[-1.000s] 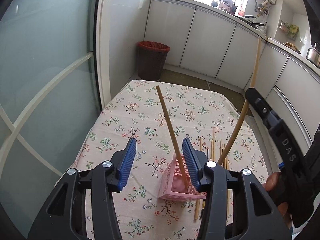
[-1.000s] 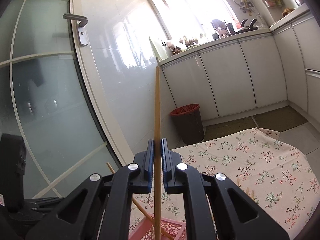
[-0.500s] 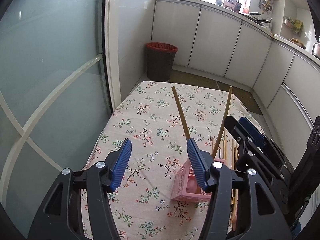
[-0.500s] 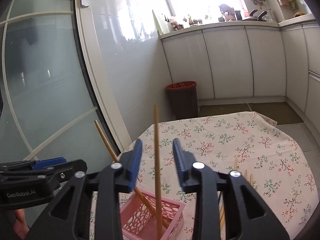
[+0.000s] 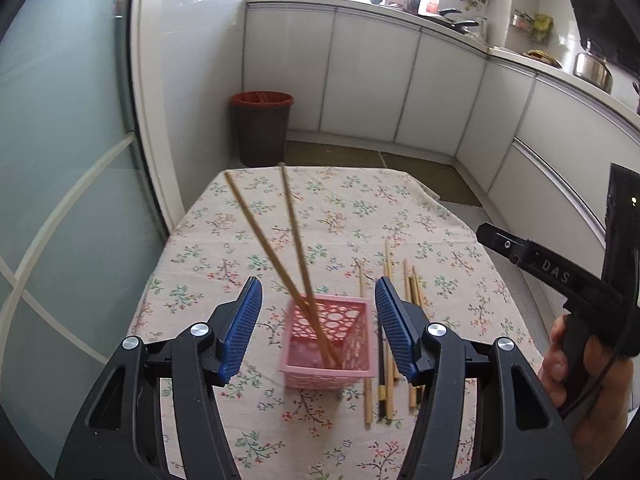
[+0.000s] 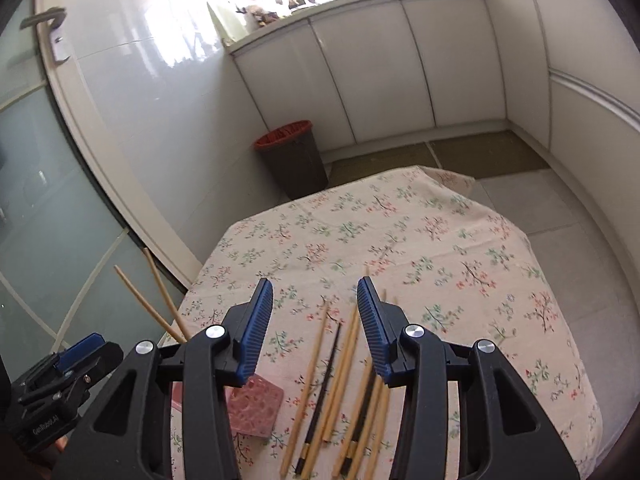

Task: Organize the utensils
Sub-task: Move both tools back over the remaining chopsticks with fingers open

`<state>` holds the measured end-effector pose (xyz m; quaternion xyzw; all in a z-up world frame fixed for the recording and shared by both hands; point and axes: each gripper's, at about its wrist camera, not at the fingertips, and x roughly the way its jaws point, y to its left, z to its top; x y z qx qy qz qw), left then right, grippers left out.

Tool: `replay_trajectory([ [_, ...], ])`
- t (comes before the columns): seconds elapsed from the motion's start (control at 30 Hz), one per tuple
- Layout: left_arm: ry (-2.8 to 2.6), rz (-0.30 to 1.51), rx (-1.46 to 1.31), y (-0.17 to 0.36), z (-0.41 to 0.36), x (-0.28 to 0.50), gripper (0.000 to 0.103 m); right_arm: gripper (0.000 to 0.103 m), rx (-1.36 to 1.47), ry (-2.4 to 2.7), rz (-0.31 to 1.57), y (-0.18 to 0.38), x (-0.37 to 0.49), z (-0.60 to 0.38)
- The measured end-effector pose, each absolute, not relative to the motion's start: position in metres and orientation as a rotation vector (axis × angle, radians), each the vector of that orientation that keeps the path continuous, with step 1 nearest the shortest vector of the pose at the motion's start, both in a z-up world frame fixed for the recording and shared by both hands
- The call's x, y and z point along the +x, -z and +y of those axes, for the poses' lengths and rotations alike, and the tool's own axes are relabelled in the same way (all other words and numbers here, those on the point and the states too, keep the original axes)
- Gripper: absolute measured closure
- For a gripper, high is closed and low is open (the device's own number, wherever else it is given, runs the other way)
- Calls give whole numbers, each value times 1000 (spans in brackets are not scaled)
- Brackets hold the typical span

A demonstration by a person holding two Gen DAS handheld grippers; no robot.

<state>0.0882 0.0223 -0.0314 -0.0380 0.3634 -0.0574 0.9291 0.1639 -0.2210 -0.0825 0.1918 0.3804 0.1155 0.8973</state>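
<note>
A pink perforated basket point(image 5: 332, 340) stands on the floral tablecloth point(image 5: 340, 216). Two wooden chopsticks point(image 5: 280, 248) lean in it, tips up and to the left. My left gripper point(image 5: 318, 328) is open and empty, its jaws either side of the basket and nearer the camera. Several loose wooden and dark chopsticks point(image 5: 384, 360) lie just right of the basket. In the right wrist view my right gripper point(image 6: 316, 328) is open and empty above those loose chopsticks point(image 6: 340, 380); the basket point(image 6: 252, 404) shows at lower left behind its left finger.
A dark bin with a red liner point(image 5: 262, 128) stands on the floor beyond the table's far edge. A glass door point(image 5: 60, 160) runs along the left. White cabinets point(image 5: 400, 88) line the back and right. The right hand-held tool point(image 5: 568, 280) shows at the right edge.
My right gripper let go of the chopstick, which now leans in the basket beside the other one. The right gripper swung right and down over the loose chopsticks.
</note>
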Motion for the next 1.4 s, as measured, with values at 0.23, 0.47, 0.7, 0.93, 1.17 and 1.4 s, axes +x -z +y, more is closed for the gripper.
replay_trajectory([
  [0.23,260,866,-36,60,-43,102,47,59,436,-144,868,97,160,-269],
  [0.47,273,947,50,94,-95,148,53,59,479,-97,926,115,166,-301],
  [0.7,211,1078,62,147,-103,190,62,59,503,-82,1091,149,178,-312],
  [0.93,192,1148,69,171,-101,213,72,59,521,-104,1124,157,182,-313],
  [1.17,190,1169,136,182,-115,222,87,59,563,-115,1130,158,186,-314],
  [1.4,177,1188,144,190,-115,231,91,59,563,-120,1128,157,186,-314],
])
